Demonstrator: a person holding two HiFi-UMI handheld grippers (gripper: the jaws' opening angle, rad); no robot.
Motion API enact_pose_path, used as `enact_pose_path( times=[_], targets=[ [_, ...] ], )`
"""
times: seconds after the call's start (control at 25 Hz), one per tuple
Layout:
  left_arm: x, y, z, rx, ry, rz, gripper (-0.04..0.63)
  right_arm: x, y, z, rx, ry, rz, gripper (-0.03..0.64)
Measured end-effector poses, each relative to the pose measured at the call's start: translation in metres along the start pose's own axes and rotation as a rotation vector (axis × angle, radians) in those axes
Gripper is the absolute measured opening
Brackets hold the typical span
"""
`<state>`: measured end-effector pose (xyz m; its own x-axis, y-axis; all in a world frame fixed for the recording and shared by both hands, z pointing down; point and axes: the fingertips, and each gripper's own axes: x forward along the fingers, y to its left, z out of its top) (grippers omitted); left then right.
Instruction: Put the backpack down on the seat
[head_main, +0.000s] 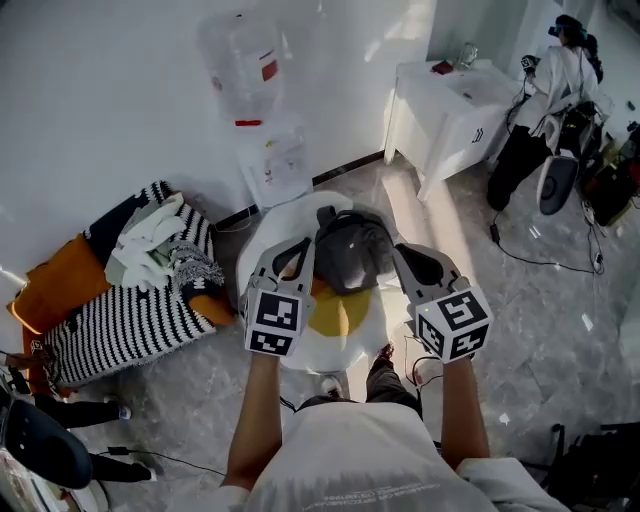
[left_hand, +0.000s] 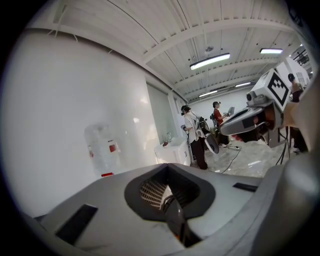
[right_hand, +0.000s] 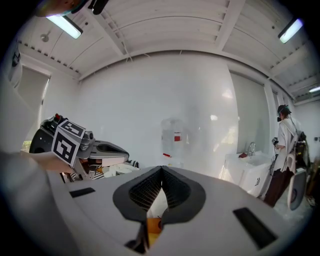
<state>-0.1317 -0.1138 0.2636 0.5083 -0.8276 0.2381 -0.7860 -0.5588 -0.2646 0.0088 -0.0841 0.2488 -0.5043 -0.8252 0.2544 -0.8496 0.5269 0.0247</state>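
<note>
The left gripper is fully closed on a strap of the dark grey fabric backpack. The right gripper is also closed, with a dark strip pinched low between its jaws. The backpack hangs between both grippers, above the round white seat with its yellow cushion.

White round seat with yellow cushion on marble floor
</note>
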Motion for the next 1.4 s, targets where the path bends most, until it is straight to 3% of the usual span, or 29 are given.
enact_pose_path(
  times=[0.32,0.56,1.04,1.4],
  targets=[
    [-0.033,-0.001,0.042,0.017,-0.077,0.013,0.000,-0.031,0.008,0.037,-0.063,-0.087,-0.017,0.002],
    [-0.039,-0.008,0.069,0.044,-0.128,0.004,0.000,-0.039,0.021,0.066,-0.104,-0.130,0.018,0.002],
    [-0.058,-0.010,0.101,0.136,-0.201,0.040,0.000,-0.041,0.037,0.071,-0.171,-0.118,0.036,0.002],
    [-0.052,-0.006,0.102,0.147,-0.197,0.042,0.000,-0.036,0.040,0.073,-0.177,-0.107,0.044,0.002]
  ],
)
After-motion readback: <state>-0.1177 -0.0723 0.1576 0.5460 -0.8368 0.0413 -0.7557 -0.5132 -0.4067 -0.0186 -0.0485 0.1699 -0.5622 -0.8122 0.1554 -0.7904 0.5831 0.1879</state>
